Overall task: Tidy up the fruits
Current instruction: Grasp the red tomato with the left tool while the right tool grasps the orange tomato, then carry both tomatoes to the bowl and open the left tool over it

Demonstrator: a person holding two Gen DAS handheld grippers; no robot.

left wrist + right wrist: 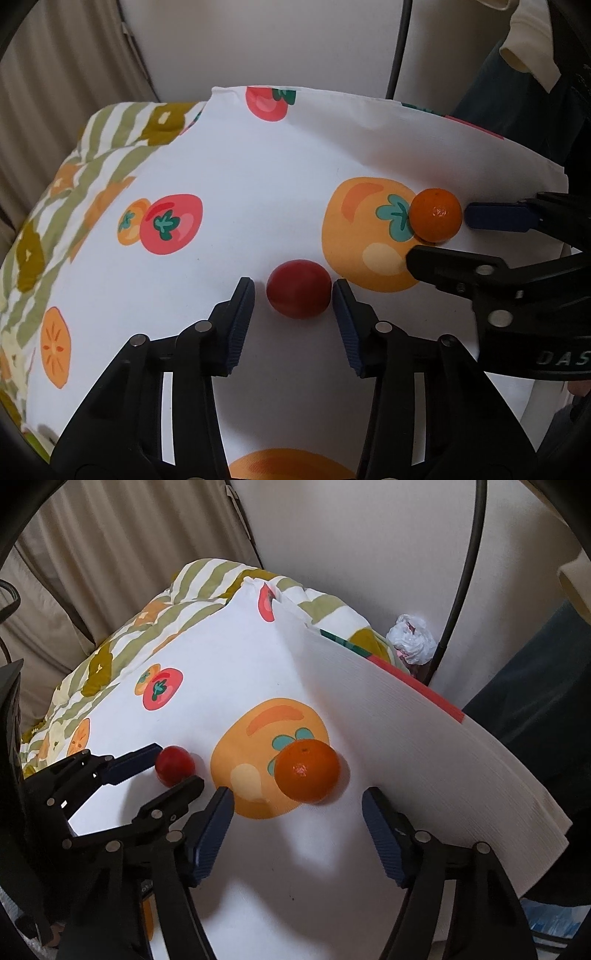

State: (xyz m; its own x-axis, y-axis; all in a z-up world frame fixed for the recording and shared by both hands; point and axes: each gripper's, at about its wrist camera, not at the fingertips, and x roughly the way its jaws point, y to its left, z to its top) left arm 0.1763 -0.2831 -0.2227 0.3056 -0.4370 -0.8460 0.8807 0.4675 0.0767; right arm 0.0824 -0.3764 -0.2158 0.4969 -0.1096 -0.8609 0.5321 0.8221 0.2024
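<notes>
A small red fruit (298,288) lies on a white cloth (258,177) printed with orange and red fruit, and it sits right between the two fingers of the left tongs (294,295). A thin gap of cloth shows on each side of it, so the blue pads (240,325) flank the fruit without pressing on it; these tongs are open. An orange (307,770) lies to the right of the red fruit, resting on the edge of a large printed orange shape. The right tongs (297,825) are also open, their pads (382,838) spread wider than the orange, which sits just ahead of the fingertips and apart from both. From the left view one right finger reaches past the orange on each side. The surface under the cloth cannot be made out.
</notes>
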